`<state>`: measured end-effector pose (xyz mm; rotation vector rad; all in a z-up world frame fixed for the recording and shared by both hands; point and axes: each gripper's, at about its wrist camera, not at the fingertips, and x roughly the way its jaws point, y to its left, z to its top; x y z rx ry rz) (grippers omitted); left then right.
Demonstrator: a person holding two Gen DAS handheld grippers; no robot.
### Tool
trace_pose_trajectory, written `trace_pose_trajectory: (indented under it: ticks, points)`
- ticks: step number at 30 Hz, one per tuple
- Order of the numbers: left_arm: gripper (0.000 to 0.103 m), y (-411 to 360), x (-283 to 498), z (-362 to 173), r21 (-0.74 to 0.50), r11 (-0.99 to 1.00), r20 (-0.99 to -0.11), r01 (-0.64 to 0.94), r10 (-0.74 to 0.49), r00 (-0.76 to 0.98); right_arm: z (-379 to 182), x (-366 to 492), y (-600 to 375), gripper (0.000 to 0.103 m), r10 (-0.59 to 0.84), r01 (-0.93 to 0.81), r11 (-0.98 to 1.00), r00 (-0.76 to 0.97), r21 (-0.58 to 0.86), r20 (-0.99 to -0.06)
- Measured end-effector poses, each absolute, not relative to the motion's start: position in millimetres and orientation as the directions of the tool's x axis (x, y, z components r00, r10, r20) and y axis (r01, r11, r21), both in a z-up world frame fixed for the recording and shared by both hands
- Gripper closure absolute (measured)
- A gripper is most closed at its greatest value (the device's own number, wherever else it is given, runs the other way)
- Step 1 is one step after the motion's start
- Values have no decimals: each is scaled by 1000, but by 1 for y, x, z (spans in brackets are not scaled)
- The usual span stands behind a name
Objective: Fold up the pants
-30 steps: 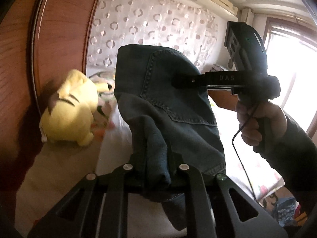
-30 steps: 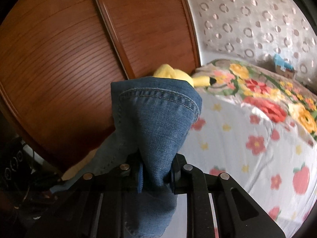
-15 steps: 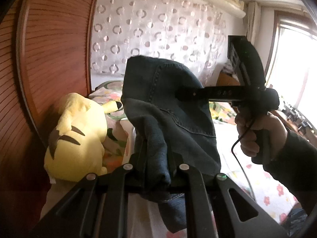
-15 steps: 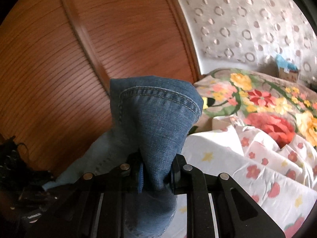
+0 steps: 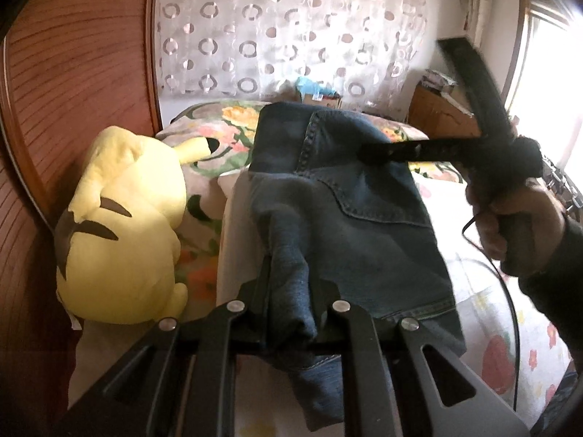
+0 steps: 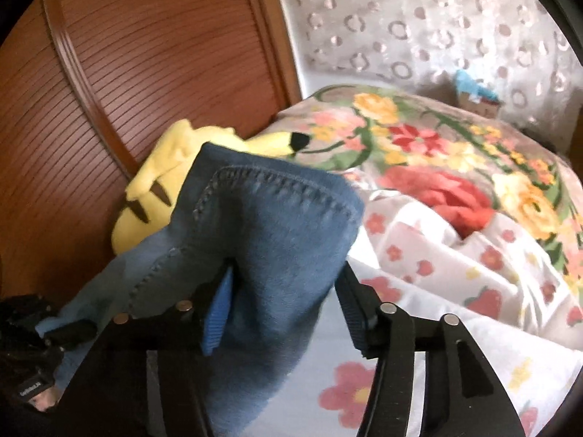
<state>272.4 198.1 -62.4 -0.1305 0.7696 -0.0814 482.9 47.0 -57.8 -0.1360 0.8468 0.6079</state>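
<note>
Both claws carry the same pair of blue jeans (image 5: 349, 218) above the bed (image 6: 430, 331). Left gripper (image 5: 289, 302) is pressed together on a bunched fold of the denim, which rises out of its jaws and drapes away to the right. Right gripper (image 6: 284, 291) has just been opening: its jaws now stand spread, the denim hem still lying between them, resting against the blue pad on the left finger (image 6: 218, 313) and clear of the right finger. Seen from the left wrist, the right gripper reaches in sideways over the jeans' upper part, held by a hand (image 5: 517, 222) in a dark sleeve (image 5: 561, 276), with a thin black cable (image 5: 510, 313) hanging below.

Taking the jeans as the landmark: a yellow plush toy (image 5: 124, 225) lies just to their left, against a brown slatted wooden panel (image 5: 73, 83). Behind the jeans lies a blanket (image 6: 437, 153) with large red and yellow flowers, and beyond it a white curtain (image 5: 291, 25) with ring patterns. Between curtain and blanket sits a small cardboard box with something light blue on top (image 6: 477, 94). Under and to the right of the jeans spreads a white sheet printed with small flowers and strawberries, rumpled where it meets the blanket. Far right of the jeans, a bright window (image 5: 550, 83) glares, with a wooden cabinet (image 5: 441, 116) beside it.
</note>
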Motion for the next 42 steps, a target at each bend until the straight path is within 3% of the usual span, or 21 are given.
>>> trace_pose_trajectory:
  ticks: [5, 6, 7, 10, 18, 35, 42]
  points:
    - [87, 200, 272, -70, -147, 989, -705, 11, -113, 700, -39, 472, 47, 45, 456, -568, 820, 570, 74, -684]
    - [87, 200, 271, -71, -149, 989, -707, 9, -113, 699, -39, 471, 48, 52, 472, -581, 810, 562, 81, -679]
    - [86, 200, 270, -73, -147, 989, -711, 5, -110, 695, -39, 470, 50, 66, 489, -597, 797, 551, 90, -677]
    - [83, 198, 267, -76, -143, 990, -718, 0, -104, 688, -48, 474, 58, 72, 458, -595, 802, 556, 53, -694]
    - [82, 194, 254, -64, -134, 991, -700, -17, -83, 709, -57, 469, 50, 72, 419, -552, 832, 557, 56, -717]
    - [82, 146, 168, 25, -91, 995, -558, 51, -93, 825, 54, 309, -9, 71, 488, -563, 826, 689, 28, -537]
    - [78, 116, 139, 46, -66, 994, -522, 86, -108, 846, 72, 247, -35, 51, 472, -542, 841, 735, -4, -487]
